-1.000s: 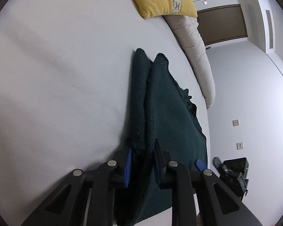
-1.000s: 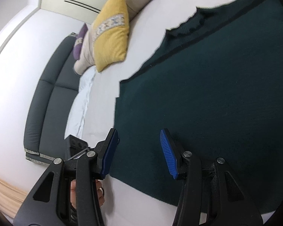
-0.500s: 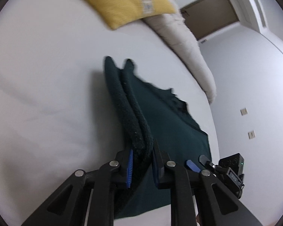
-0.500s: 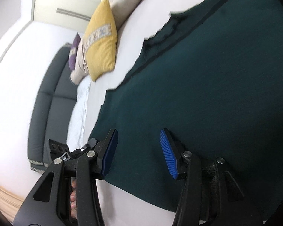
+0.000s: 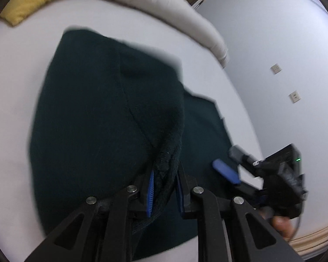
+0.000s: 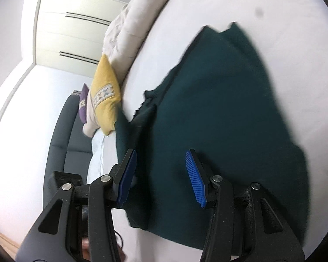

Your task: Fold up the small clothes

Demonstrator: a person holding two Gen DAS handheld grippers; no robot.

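A dark green knitted garment (image 5: 94,113) lies on the white bed (image 5: 8,91). My left gripper (image 5: 164,187) is shut on a doubled edge of the garment and holds that side lifted, so the cloth hangs over toward the flat part. My right gripper (image 6: 161,174) is open and empty, hovering just above the flat part of the garment (image 6: 218,109). The right gripper also shows in the left wrist view (image 5: 226,171), low on the right. The lifted flap shows in the right wrist view (image 6: 131,144) at the garment's left edge.
A yellow cushion (image 6: 106,91) and a purple one (image 6: 83,107) lie by a rolled beige duvet (image 6: 133,28) along the bed's far side. A dark grey sofa (image 6: 61,135) stands beyond. A wardrobe (image 6: 70,21) and a wall with sockets (image 5: 294,96) lie further off.
My left gripper has lifted its held edge and swung it over toward the right, so the cloth now drapes wide. My right gripper stayed open and shifted over the garment.
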